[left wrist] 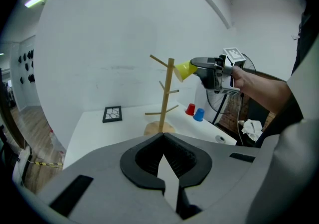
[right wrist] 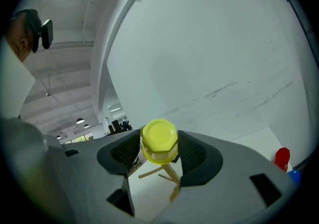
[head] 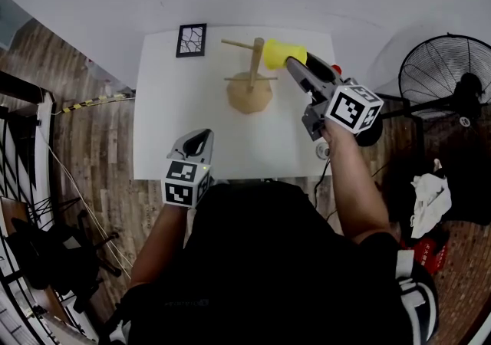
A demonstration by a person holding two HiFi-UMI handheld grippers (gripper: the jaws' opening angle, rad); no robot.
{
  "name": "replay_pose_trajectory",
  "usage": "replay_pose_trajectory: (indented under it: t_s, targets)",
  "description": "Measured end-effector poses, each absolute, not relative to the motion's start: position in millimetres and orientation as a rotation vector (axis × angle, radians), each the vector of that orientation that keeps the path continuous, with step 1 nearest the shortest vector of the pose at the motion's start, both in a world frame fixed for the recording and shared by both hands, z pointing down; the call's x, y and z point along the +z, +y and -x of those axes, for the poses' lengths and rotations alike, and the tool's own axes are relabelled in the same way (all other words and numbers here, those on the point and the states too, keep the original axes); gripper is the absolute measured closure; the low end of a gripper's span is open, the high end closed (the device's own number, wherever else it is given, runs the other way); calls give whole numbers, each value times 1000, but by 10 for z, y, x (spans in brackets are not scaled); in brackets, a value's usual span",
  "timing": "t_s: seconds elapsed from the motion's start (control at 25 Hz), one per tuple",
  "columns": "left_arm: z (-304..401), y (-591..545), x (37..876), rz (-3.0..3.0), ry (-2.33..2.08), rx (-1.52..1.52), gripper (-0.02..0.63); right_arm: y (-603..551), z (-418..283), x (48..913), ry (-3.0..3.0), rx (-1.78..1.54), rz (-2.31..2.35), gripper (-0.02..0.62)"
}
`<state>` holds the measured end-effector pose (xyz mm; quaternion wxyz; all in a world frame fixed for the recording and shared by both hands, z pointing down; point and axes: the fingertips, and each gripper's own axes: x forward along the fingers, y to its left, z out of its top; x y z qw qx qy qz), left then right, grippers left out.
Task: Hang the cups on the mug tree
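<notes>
A wooden mug tree (head: 250, 79) stands mid-table on a round base, its pegs bare. My right gripper (head: 295, 65) is shut on a yellow cup (head: 285, 53) and holds it in the air just right of the tree's top. In the right gripper view the yellow cup (right wrist: 159, 141) sits bottom-out between the pads, with the tree (right wrist: 168, 174) below it. From the left gripper view I see the tree (left wrist: 167, 96), the yellow cup (left wrist: 185, 69), a red cup (left wrist: 190, 110) and a blue cup (left wrist: 199, 114). My left gripper (head: 199, 139) hovers at the table's front edge, shut and holding nothing.
A black-framed picture (head: 191, 40) lies at the back left of the white table (head: 165, 121). A small white round object (head: 322, 153) sits at the front right corner. A floor fan (head: 447, 69) stands right of the table. A white wall runs behind.
</notes>
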<state>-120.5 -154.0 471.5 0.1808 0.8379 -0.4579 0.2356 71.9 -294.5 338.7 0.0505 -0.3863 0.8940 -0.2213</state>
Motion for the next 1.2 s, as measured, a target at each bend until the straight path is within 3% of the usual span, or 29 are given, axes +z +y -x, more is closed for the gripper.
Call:
replay_pose_trajectory:
  t_s: [0.76, 1.2]
  targets:
    - [1067, -1648, 4723, -2400, -1225, 653, 591, -2476, -890, 3681, 2877, -435, 1459, 373]
    - [858, -1677, 4930, -2440, -1106, 757, 591, -2031, -1288, 4392, 2975, -421, 1735, 373]
